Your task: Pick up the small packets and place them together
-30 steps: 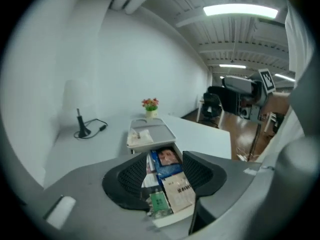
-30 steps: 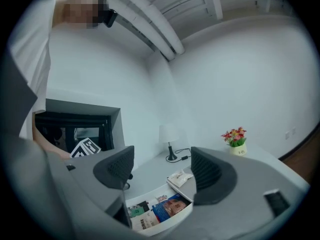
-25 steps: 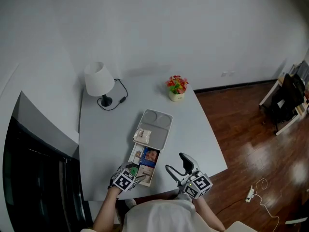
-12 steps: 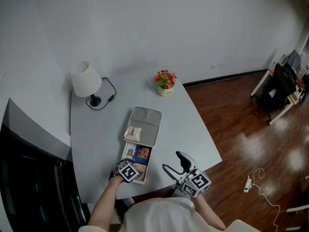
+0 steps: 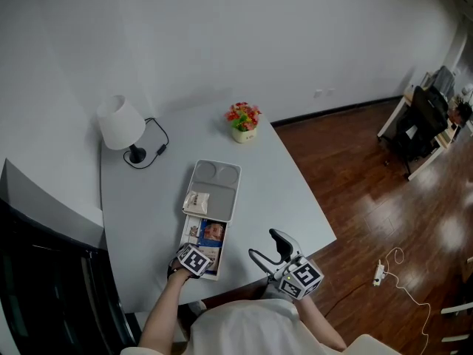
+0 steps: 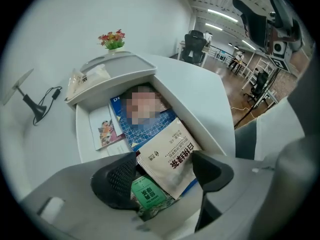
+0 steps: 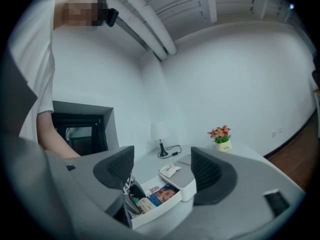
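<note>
A white packet with black print lies at the near end of the open white box, on a green packet and a blue booklet. My left gripper reaches down into that end of the box. Its jaws are closing, with the white packet between the pads, and I see no firm pinch. Another small packet rests on the grey tray-like lid across the box's far end. My right gripper is held open and empty, right of the box near the table's front edge.
A white lamp with a black cord stands at the back left of the grey table. A small pot of flowers sits at the back. Wooden floor lies off the table's right edge. A dark cabinet is on the left.
The head view has swung, so the table sits further left in it. My left gripper has stayed at the box's near end, dipping a little deeper. The right gripper holds still.
</note>
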A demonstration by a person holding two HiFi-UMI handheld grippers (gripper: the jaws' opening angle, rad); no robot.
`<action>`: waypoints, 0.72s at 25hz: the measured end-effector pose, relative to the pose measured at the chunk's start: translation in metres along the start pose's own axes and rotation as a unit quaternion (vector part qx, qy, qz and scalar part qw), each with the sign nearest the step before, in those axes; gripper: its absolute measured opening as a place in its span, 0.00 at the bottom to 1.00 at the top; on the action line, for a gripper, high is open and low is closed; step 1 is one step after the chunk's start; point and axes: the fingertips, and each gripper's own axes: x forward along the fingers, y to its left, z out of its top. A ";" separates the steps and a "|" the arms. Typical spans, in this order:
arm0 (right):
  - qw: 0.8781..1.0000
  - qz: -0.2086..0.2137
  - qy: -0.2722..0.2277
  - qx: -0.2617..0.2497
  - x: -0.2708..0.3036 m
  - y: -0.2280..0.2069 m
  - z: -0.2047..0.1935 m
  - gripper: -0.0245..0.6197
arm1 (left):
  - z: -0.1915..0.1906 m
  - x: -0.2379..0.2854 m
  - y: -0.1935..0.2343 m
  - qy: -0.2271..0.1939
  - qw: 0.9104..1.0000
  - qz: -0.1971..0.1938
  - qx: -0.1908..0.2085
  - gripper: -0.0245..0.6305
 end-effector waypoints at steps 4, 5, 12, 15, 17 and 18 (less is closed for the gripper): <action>1.000 0.000 -0.001 0.001 0.000 -0.001 0.000 0.59 | -0.002 -0.002 -0.001 -0.012 1.000 0.010 -0.017 0.49; 1.000 0.001 -0.002 0.001 0.001 -0.001 0.000 0.59 | -0.002 -0.003 0.000 -0.016 1.000 0.013 -0.022 0.47; 1.000 0.008 -0.001 0.001 0.003 0.004 -0.002 0.59 | 0.001 -0.033 0.006 -0.055 0.997 0.044 -0.040 0.31; 1.000 0.012 0.000 0.002 0.004 0.006 -0.003 0.59 | -0.002 -0.049 0.007 -0.069 0.995 0.051 -0.060 0.23; 1.000 0.015 0.000 0.002 0.005 0.007 -0.003 0.59 | -0.007 -0.056 0.007 -0.079 0.993 0.052 -0.071 0.11; 1.000 0.016 0.000 0.002 0.007 0.007 -0.002 0.59 | -0.009 -0.059 0.007 -0.085 0.992 0.051 -0.076 0.11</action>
